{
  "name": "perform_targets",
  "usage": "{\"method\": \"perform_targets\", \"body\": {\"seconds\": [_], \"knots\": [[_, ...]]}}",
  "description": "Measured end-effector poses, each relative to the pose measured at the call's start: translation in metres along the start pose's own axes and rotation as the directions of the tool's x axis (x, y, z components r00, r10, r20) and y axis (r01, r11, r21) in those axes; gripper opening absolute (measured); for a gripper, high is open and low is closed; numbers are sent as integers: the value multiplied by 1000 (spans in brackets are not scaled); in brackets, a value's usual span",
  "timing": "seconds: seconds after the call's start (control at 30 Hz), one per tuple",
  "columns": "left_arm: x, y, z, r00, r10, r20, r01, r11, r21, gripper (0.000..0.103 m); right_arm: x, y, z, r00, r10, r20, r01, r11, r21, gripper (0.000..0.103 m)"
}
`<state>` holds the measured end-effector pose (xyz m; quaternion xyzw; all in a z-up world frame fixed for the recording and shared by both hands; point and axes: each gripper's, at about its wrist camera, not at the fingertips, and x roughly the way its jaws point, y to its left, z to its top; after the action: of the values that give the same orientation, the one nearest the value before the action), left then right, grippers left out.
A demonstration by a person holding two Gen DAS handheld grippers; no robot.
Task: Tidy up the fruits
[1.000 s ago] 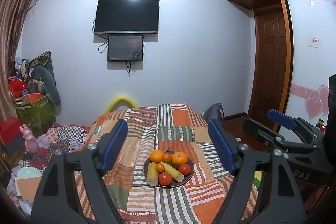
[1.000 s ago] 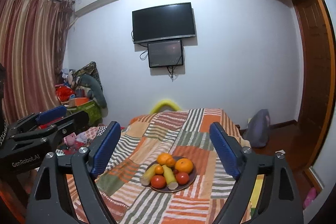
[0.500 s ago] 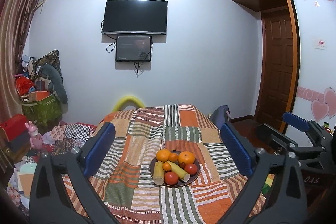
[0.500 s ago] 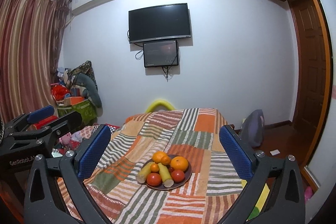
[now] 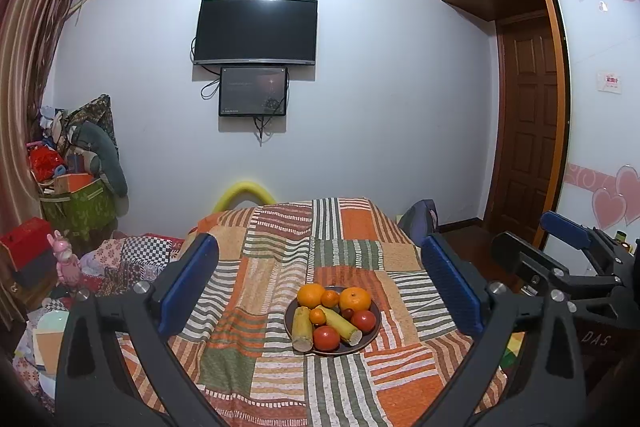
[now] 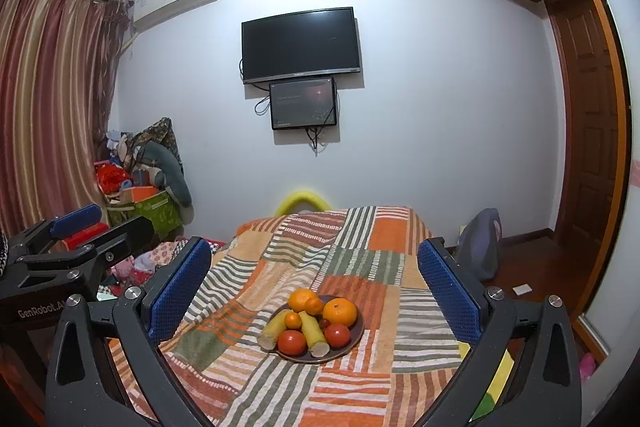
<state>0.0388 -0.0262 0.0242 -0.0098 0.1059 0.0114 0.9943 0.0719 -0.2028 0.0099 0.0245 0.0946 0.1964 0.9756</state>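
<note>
A dark plate (image 5: 371, 338) (image 6: 357, 337) sits on the patchwork cloth and holds oranges (image 5: 354, 299) (image 6: 339, 311), small tangerines, red tomatoes (image 5: 326, 337) (image 6: 291, 342) and two yellow-green cut stalks (image 5: 302, 323) (image 6: 314, 332). My left gripper (image 5: 320, 287) is open and empty, held above and short of the plate. My right gripper (image 6: 316, 289) is open and empty, also short of the plate. Each gripper shows at the edge of the other's view: the right (image 5: 568, 247), the left (image 6: 76, 231).
A striped patchwork cloth (image 5: 280, 267) covers the table. A TV (image 5: 256, 31) and a small screen hang on the far wall. Bags and boxes (image 5: 72, 187) pile at the left, a grey bag (image 6: 480, 247) and a wooden door (image 5: 528, 123) at the right.
Both grippers have opened wider and the views have shifted slightly, the plate now sitting a little nearer the centre between the fingers.
</note>
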Motion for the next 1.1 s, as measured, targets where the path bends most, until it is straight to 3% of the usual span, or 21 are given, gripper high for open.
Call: {"method": "perform_targets", "body": {"seconds": [1.1], "knots": [[-4, 0, 0, 999, -45, -9, 46, 999, 10, 103, -8, -1, 7, 999, -26, 24, 26, 1000, 3, 103]]}}
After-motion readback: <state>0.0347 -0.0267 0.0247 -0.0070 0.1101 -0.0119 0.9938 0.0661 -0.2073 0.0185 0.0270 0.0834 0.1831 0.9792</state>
